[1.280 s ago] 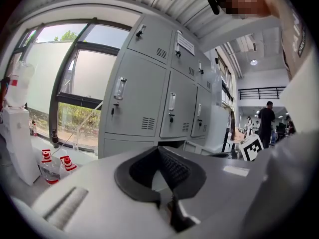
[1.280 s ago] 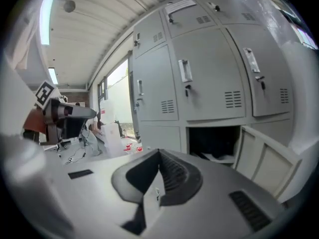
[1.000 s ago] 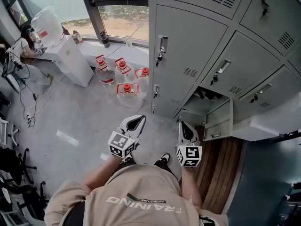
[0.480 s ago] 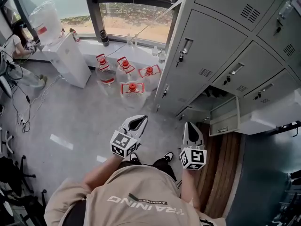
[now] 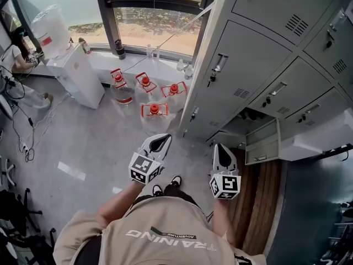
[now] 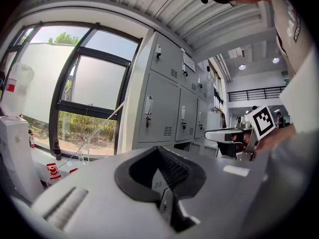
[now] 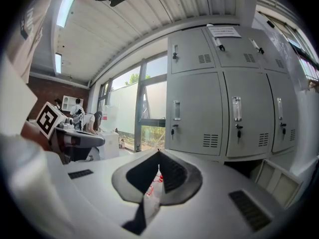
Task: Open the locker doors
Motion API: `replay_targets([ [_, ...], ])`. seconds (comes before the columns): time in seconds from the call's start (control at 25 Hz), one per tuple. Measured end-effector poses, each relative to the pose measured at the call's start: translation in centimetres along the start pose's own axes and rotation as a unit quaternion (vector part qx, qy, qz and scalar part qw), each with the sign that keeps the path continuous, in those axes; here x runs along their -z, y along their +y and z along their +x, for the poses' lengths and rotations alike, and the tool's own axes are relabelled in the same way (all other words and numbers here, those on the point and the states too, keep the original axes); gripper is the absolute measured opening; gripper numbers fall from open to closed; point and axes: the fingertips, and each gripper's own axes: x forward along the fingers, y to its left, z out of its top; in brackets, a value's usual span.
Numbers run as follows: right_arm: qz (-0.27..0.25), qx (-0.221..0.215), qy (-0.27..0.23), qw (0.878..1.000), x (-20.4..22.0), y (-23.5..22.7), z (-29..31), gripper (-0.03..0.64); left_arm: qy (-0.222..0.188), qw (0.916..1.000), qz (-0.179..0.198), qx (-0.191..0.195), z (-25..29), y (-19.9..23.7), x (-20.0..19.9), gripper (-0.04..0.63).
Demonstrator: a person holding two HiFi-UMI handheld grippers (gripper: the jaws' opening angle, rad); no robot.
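Head view first: you've got both arms bent and tucked in close. The left tongs (image 5: 165,137) and right tongs (image 5: 219,146) are held low in front of your body, side by side but apart, tips aimed toward the foot of the lockers (image 5: 242,54). Neither one touches anything.

The lockers are grey sheet metal, with flat rectangular doors, small louvred vents and slim vertical handles. One bottom door (image 5: 262,142) over on the right hangs open with a dark compartment behind it. The other doors you can see are closed. Left of the lockers, four clear water jugs (image 5: 153,114) with red caps sit on the glossy grey floor (image 5: 83,142), near a boxy white water dispenser (image 5: 77,76).

Left gripper view: your left tongs (image 6: 159,148) are pressed together, ribbed black pads meeting at the tip, nothing pinched. The lockers stand well ahead, just right of the big dark-framed window (image 6: 89,103).

Right gripper view: your right tongs (image 7: 159,152) are pressed together too, and empty. The locker fronts fill the view ahead, and the open bottom door sits low on the right.
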Motion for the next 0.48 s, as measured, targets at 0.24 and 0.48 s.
replay_targets([
  [0.24,0.009,-0.027,0.000,1.000,1.1,-0.9,4.3,0.011,0.025,0.9995,0.021,0.001,2.3,1.2,-0.4,0.008],
  [0.48,0.014,-0.062,0.029,0.998,3.5,-1.6,8.0,0.011,0.039,0.9992,-0.001,-0.002,5.6,1.6,1.0,0.007],
])
